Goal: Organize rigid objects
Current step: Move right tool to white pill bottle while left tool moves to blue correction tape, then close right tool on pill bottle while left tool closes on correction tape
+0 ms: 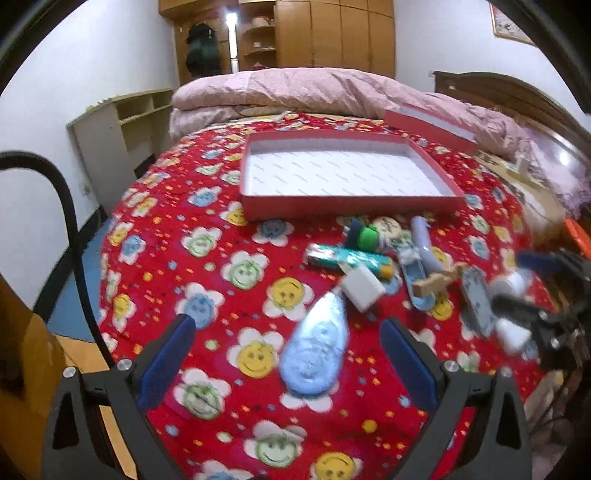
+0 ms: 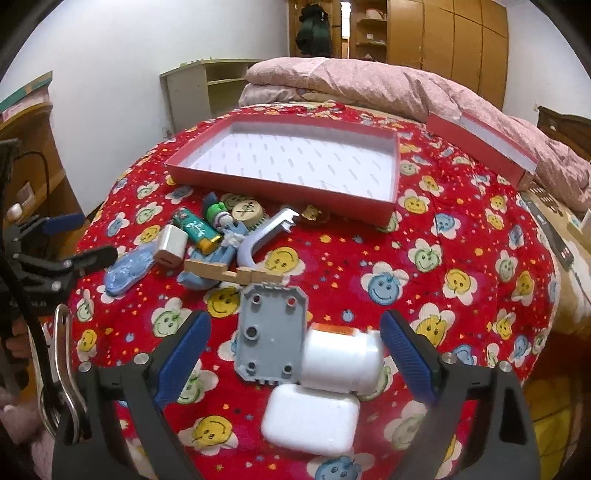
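Left wrist view blurred: left claw (image 1: 286,354) wide; right claw (image 2: 295,354) wide, possibly over white bottle (image 2: 341,360).

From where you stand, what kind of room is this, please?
Most likely a bedroom in a home. The small objects lie on a bed with a red smiley-flower blanket, a folded pink quilt sits behind it, and a wooden wardrobe stands against the far wall.

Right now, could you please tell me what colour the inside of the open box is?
White; the box shows best in the right wrist view.
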The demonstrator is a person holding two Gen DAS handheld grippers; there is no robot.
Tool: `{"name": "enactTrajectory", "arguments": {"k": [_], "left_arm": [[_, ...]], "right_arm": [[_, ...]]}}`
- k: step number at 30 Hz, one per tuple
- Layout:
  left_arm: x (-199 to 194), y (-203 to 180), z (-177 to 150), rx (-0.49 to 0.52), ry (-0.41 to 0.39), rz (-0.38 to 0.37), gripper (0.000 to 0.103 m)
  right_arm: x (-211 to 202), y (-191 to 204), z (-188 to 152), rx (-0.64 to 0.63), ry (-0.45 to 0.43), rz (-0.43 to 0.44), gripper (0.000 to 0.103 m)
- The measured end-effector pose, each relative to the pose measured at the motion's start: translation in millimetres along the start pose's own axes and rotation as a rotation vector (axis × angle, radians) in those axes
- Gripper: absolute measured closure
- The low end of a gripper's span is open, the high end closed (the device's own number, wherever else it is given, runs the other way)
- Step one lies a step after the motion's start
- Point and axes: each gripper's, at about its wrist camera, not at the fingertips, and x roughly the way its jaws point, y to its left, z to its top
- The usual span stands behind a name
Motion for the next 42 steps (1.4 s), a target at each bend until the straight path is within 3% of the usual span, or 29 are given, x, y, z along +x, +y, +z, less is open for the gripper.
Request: {"name": "enactTrajectory", "arguments": {"k": [11, 19, 25, 27, 29, 33, 42], "left_arm": [[19, -13, -8, 0.019, 0.043, -0.012, 0.016], [33, -9, -11, -0.018, 0.093, -0.02, 0.036], [39, -11, -12, -0.025, 0.104, -0.026, 0.04], [40, -12, -12, -0.018, 0.101, -0.019, 0.041], [39, -15, -12, -0.009, 0.099, -0.023, 0.054], [37, -15, -11, -0.009, 0.106, -0.028, 0.054], [21, -5, -1, -0.08, 0.088, -0.07, 0.054]], "right_arm": [[-8, -8, 3, -0.001, -0.003, -0.03, 0.011], [-9, -23, -16, 0.05, 0.084, -0.058, 0.014], [3, -34, -19, 0.117, 0.104, -0.047, 0.021], [6, -36, -20, 0.125, 0.102, -0.046, 0.029], [10, -37, -20, 0.133, 0.105, -0.041, 0.035], [15, -40, -20, 0.152, 0.111, -0.01, 0.053], [11, -42, -14, 0.157, 0.071, 0.009, 0.054]]}}
